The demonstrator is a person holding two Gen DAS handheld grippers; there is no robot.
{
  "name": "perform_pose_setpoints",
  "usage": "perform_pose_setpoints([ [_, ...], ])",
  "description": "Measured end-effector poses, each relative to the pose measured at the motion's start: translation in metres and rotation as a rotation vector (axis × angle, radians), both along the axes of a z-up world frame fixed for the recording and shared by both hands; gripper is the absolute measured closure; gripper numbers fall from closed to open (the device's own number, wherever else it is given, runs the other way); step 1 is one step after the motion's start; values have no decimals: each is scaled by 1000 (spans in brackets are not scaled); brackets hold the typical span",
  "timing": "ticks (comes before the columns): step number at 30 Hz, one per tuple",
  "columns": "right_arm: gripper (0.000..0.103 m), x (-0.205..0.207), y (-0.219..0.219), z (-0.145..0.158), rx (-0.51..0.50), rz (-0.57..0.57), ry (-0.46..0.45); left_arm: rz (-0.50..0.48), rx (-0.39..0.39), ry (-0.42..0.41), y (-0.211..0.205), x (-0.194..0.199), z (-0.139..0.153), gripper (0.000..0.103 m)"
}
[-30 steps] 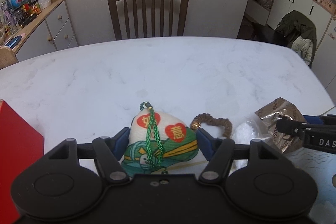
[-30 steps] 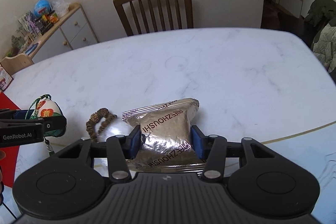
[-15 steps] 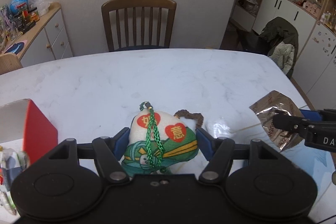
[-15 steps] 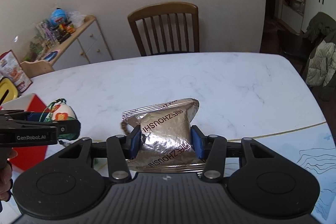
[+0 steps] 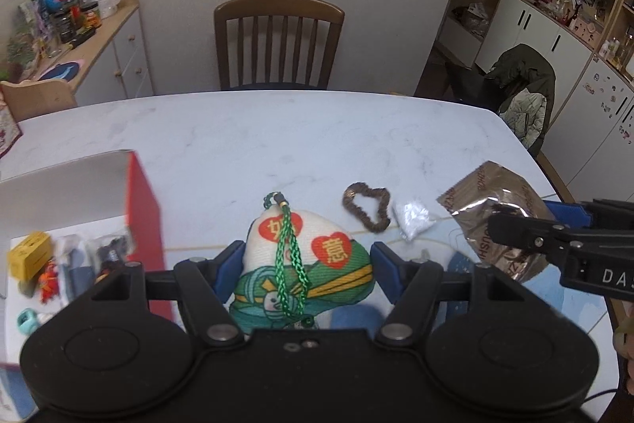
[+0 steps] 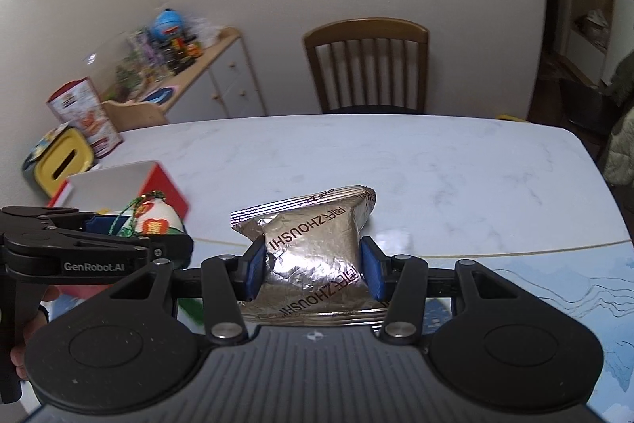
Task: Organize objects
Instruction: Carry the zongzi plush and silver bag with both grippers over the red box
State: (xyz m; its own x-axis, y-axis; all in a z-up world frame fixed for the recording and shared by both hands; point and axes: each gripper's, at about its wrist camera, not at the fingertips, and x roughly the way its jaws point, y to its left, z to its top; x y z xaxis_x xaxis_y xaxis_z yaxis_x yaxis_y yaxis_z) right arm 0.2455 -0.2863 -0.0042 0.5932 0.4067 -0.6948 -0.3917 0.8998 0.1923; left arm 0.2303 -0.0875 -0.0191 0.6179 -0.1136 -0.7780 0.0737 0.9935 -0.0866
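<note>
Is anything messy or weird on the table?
Nothing is spilled or broken. A brown hair scrunchie and a small crumpled clear plastic bag lie loose on the marble table, not in the red box.

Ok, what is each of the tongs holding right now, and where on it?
Left tongs pinch the embroidered pouch across its lower sides; right tongs clamp the foil snack packet across its middle, side to side.

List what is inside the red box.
The red box holds a yellow carton, a small orange figure, a teal item and blurred packets. The left gripper hides the near part.
</note>
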Motion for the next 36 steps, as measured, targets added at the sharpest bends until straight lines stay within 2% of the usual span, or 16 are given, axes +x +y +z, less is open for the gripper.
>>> perform_pose_setpoints([
  [8, 54, -24, 60, 14, 2, 94, -12, 47, -6, -8, 53, -27, 15, 36],
  [20, 54, -37, 157, 18, -4, 196, -29, 141, 10, -30, 145, -46, 30, 36],
  [30, 54, -32, 229, 3, -31, 244, -21, 201, 27, -8, 216, -45, 22, 36],
  [36, 54, -27, 269, -13, -64, 266, -18, 222, 44, 30, 249, -33, 6, 36],
])
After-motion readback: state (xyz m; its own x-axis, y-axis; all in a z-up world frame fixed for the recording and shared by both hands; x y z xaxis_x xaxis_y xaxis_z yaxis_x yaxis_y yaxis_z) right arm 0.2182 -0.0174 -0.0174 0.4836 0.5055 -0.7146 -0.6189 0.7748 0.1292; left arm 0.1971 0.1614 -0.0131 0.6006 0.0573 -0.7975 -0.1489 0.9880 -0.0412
